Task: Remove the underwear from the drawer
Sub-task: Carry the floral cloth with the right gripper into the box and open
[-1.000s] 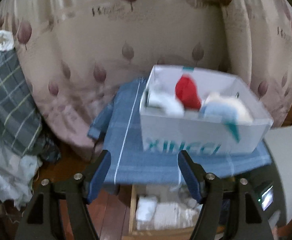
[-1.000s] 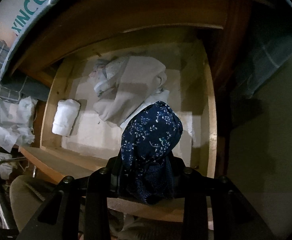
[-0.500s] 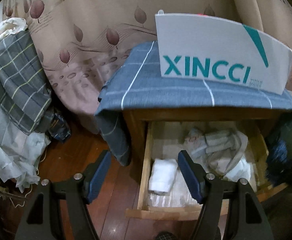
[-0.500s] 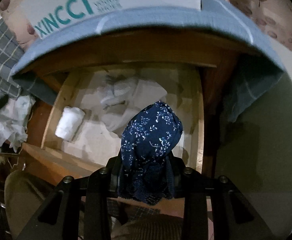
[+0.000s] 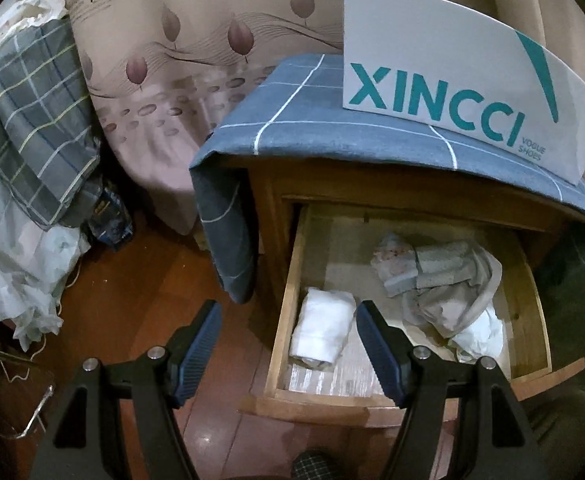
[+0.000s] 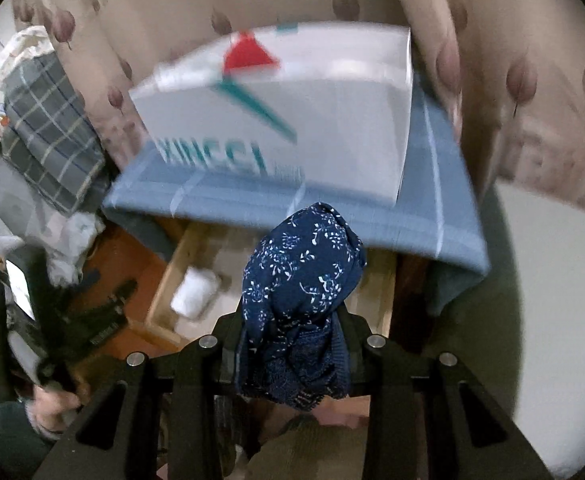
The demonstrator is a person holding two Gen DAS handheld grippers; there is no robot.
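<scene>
Now the right gripper (image 6: 292,344) is clenched on a bundled pair of navy-blue underwear with a small white flower print (image 6: 302,280), the cloth bunched between its black fingers and standing up out of the jaws, clear above the open pale wooden drawer (image 5: 288,312); holding it by the lower folds looks like the way to keep the whole soft bundle from trailing back in. The left gripper (image 5: 288,344) hangs released, its blue-padded fingers spread wide with nothing between them, poised over the drawer's near left corner, probably lined up on the rolled white cloth (image 5: 324,330) lying just inside that corner. Farther right in the drawer sits a crumpled heap of grey and white garments (image 5: 440,288). On top of the wooden nightstand, a blue checked cloth (image 5: 304,120) drapes over the edge, and a white cardboard shoebox (image 5: 452,64) stands on it, waiting perhaps as the drop-off. Its teal lettering reads "XINCCI", with small print "VOGUE SHOES" beside it.
</scene>
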